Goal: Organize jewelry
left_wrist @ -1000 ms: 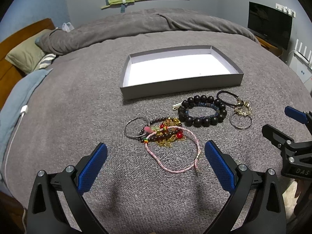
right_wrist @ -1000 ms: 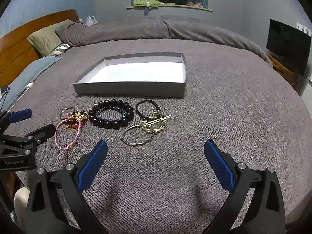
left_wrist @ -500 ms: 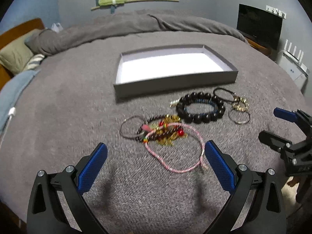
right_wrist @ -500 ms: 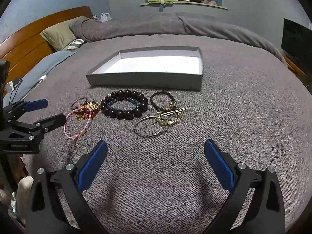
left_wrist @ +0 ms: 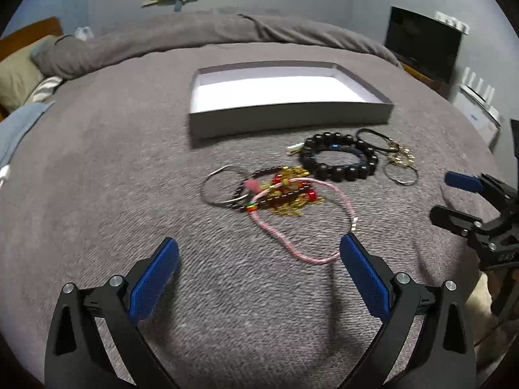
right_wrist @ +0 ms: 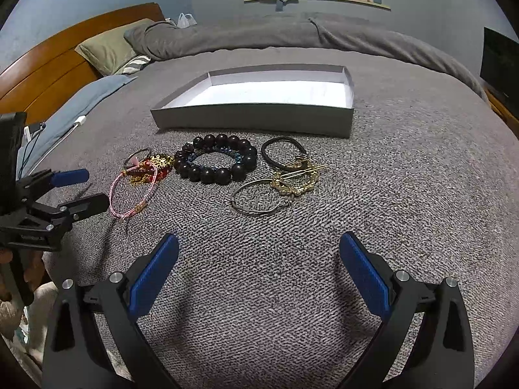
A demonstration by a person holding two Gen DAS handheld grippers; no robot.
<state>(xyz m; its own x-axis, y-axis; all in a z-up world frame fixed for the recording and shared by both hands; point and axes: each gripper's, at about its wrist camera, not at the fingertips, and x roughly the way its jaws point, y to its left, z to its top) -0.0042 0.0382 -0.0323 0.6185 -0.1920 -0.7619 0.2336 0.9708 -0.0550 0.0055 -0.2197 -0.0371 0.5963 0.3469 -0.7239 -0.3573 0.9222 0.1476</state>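
We record the left gripper [left_wrist: 259,259] and right gripper [right_wrist: 259,256] with jaws apart, holding nothing; the pink cord bracelet [left_wrist: 301,217] lies just ahead of the left jaws, the grey tray [right_wrist: 259,120] beyond.

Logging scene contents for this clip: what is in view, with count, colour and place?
box: 1, grey outside, white inside, nothing in it, behind the jewelry
large-bead bracelet: 1, black, mid row
hair tie: 1, black, right of the beads
ornate ring with pin: 1, gold, touching the hair tie
wire hoop: 1, silver, nearest right tool
cord bracelet: 1, pink, front of left cluster
tangled cluster: red, gold, dark beads plus a silver hoop; count unclear
blanket: 1, grey
left tool: open
right tool: open
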